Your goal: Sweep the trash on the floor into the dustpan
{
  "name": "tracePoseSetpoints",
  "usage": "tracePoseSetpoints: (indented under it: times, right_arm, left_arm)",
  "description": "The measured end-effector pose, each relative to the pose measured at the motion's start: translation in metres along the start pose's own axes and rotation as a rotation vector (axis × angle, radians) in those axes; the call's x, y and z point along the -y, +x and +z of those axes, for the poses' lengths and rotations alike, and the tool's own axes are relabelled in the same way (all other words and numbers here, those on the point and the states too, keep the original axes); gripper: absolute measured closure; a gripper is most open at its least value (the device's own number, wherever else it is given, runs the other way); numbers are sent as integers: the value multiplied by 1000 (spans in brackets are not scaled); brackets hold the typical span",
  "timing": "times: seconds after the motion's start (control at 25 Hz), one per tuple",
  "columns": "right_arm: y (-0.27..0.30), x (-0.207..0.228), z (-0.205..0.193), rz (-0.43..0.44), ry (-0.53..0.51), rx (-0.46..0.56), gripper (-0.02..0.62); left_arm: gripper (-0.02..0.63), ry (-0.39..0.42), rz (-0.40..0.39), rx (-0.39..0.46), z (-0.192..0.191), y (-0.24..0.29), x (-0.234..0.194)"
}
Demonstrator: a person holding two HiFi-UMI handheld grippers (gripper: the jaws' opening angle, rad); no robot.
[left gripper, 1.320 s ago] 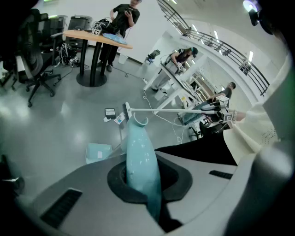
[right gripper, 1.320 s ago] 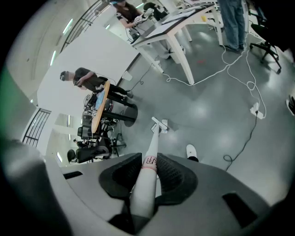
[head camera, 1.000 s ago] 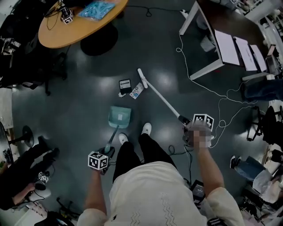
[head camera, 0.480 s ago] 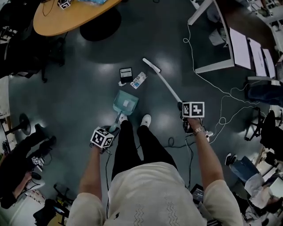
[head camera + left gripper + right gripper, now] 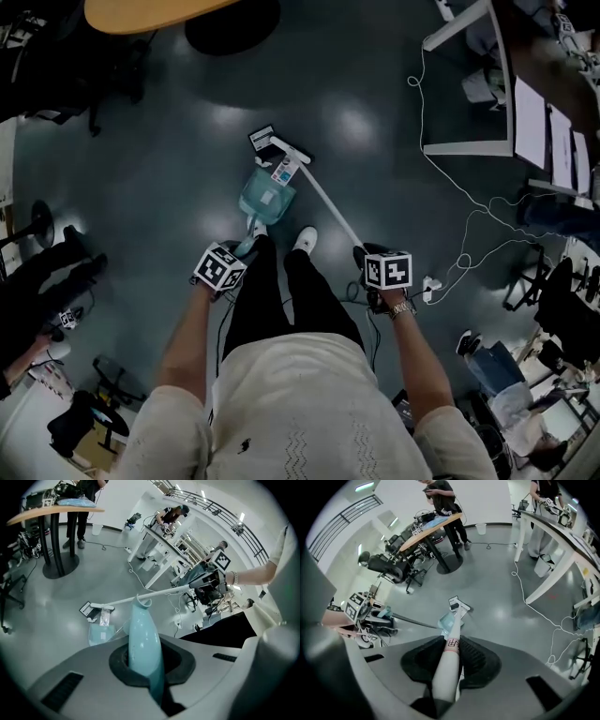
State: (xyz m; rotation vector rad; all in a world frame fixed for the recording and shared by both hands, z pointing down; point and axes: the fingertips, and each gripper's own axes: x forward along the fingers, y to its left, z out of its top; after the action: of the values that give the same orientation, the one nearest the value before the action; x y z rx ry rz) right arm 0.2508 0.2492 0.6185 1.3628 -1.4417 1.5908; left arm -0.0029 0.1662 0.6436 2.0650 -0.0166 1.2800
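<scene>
In the head view the left gripper (image 5: 242, 249) was clamped on the handle of the dustpan (image 5: 266, 195), whose mouth faced away from it. The right gripper (image 5: 364, 255) was clamped on the stick of the broom (image 5: 323, 195), which ran up and left to the head just past that mouth. A packet (image 5: 284, 172) lay between head and mouth, seemingly at the pan's lip. A card (image 5: 262, 138) lay just beyond the head's far end. The left gripper view showed its jaws closed tight on the teal handle, aimed down and forward at the pan. The right gripper view showed its jaws closed on the stick, pointing steeply down, the stick's long axis leading straight to the pan. The coming stroke probably had to draw back toward the grippers, and the card looked likely to be missed.
</scene>
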Motion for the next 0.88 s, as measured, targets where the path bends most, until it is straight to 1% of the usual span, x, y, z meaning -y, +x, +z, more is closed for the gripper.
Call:
tracePoseSetpoints:
  times: [0.12, 0.24, 0.32, 0.44, 0.52, 0.6, 0.64, 0.68, 0.76, 0.88]
  right_arm:
    - [-4, -24, -12, 9, -16, -28, 477]
    - [-5, -39, -32, 31, 28, -62, 477]
    - [-7, -49, -43, 75, 100, -83, 477]
    - [-16, -55, -51, 139, 218, -94, 477]
    - [-25, -51, -47, 181, 336, -72, 477]
    - [-33, -49, -38, 222, 460, -43, 477]
    - [-37, -50, -33, 232, 487, -31, 477]
    - [-40, -52, -28, 235, 488, -22, 477]
    - [-45, -57, -13, 228, 459, -2, 477]
    - [-50, -60, 17, 212, 427, 36, 477]
  left_arm:
    - [598, 4, -9, 12, 1, 3, 3]
    - [598, 10, -19, 17, -2, 6, 8]
    - [598, 9, -19, 25, -5, 7, 10]
    - [598, -19, -15, 70, -4, 4, 9]
    - [598, -34, -4, 93, -6, 1, 5]
    - [598, -32, 7, 94, -19, -4, 1]
    - [598, -36, 5, 95, -28, -7, -1]
    - [598, -46, 2, 98, -38, -11, -2]
    - [598, -77, 3, 114, -54, -18, -5]
    - [598, -123, 13, 140, -70, -29, -11]
